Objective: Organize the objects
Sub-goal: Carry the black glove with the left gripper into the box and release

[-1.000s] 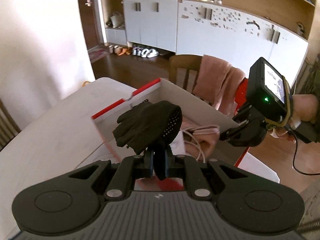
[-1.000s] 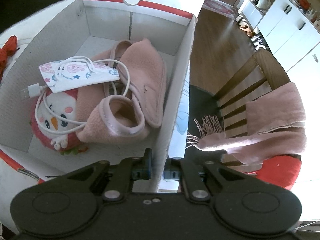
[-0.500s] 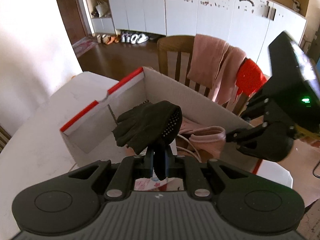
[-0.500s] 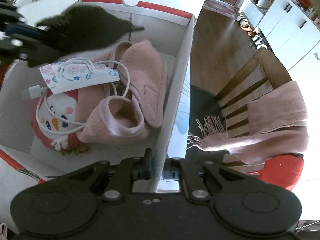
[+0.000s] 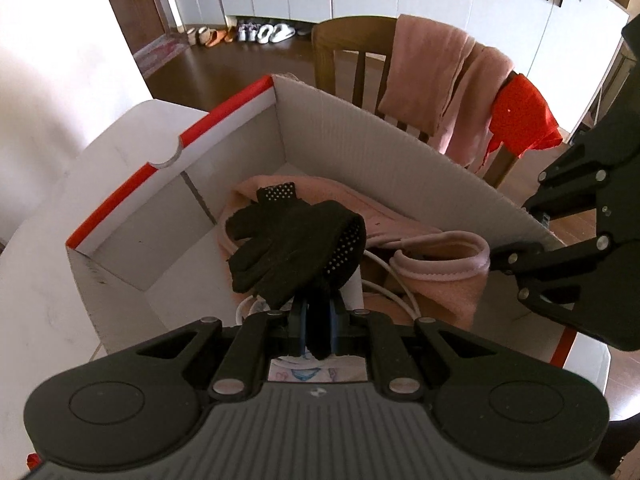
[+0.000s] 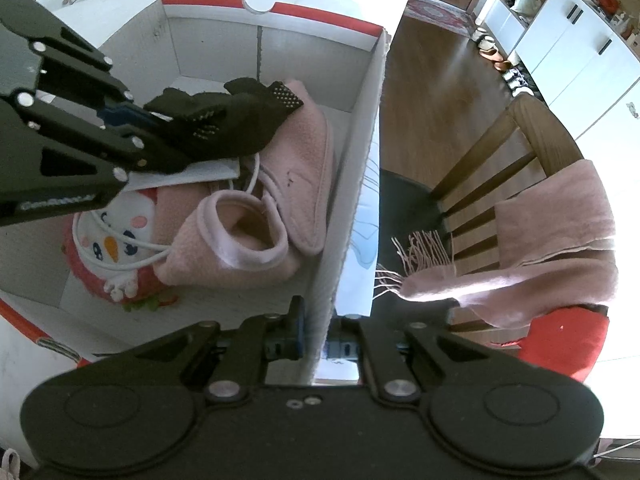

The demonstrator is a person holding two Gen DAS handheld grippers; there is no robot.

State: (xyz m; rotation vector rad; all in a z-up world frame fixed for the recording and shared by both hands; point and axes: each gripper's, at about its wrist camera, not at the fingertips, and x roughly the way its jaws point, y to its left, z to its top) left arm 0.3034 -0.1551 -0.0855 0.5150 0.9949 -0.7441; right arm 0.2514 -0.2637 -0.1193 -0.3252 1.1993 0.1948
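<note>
- The white bench (image 5: 48, 240) carries an open cardboard box (image 5: 360, 148) with red-trimmed rims; its inside walls are plain white.
- A wooden chair (image 6: 532, 128) stands just beyond the box's long wall, with a pink fringed scarf (image 6: 552, 248) draped over its back and a red cloth (image 6: 560, 340) hanging beside the scarf.
- White cabinets (image 5: 440, 8) line the far wall, with shoes (image 5: 260, 32) lined up on the wooden floor below them.
- Inside the box lie pink fleece slippers (image 6: 248, 240), one on its side with its opening facing up, the other leaning against the long wall.
- A round plush toy (image 6: 116, 248) with a white face and orange beak sits in the box's near corner, touching the slippers.
- A white cable (image 6: 132, 256) loops over the toy and the slippers.
- The left tongs (image 5: 318, 320) are clenched on the cuff of a black glove (image 5: 296, 248); the glove hangs above the box's interior, over the slippers, fingers spread and dotted grip side partly showing.
- The right tongs (image 6: 316, 340) are clenched on the box's long wall (image 6: 344, 240), one finger inside the box and one outside.
- A patterned white paper piece (image 5: 304, 372) shows under the left tongs; what it is cannot be told.
</note>
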